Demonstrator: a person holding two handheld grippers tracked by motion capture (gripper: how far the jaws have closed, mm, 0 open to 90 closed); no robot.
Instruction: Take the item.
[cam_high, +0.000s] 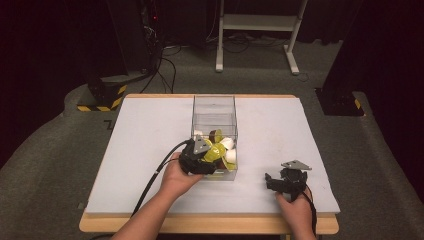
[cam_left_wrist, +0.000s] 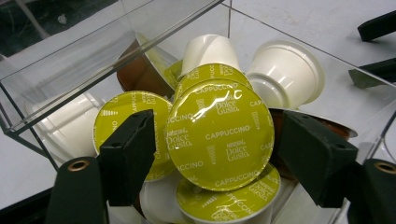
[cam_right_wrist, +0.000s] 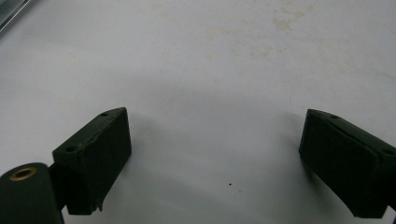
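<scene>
Two hand-held grippers work at a white table (cam_high: 150, 150), where a clear plastic box (cam_high: 214, 107) holds a heap of coffee capsules. The left hand-held gripper (cam_left_wrist: 217, 154) reaches into the near end of the box, its black jaws standing either side of a green-lidded cappuccino capsule (cam_left_wrist: 219, 135) that sits on top of the pile and faces the gripper's camera. The jaws are part-way spread, and whether the pads already press on the capsule's rim cannot be told: the left pad looks to lie against its edge, the right pad just beside it. Around it lie more green-lidded capsules (cam_left_wrist: 123, 116), white capsule cups (cam_left_wrist: 285, 74) turned on their sides and a brown capsule (cam_left_wrist: 140, 74) against the box wall. The step in hand appears to be the picking of one capsule from the box; the next move would call for closing squarely on the rim, then lifting straight up past the clear walls without dragging neighbours along, since the foil lid is smooth and the pile is loose. The right hand-held gripper (cam_right_wrist: 212, 163) rests near the table's front edge, well apart from the box, jaws spread wide over bare tabletop and holding nothing.
</scene>
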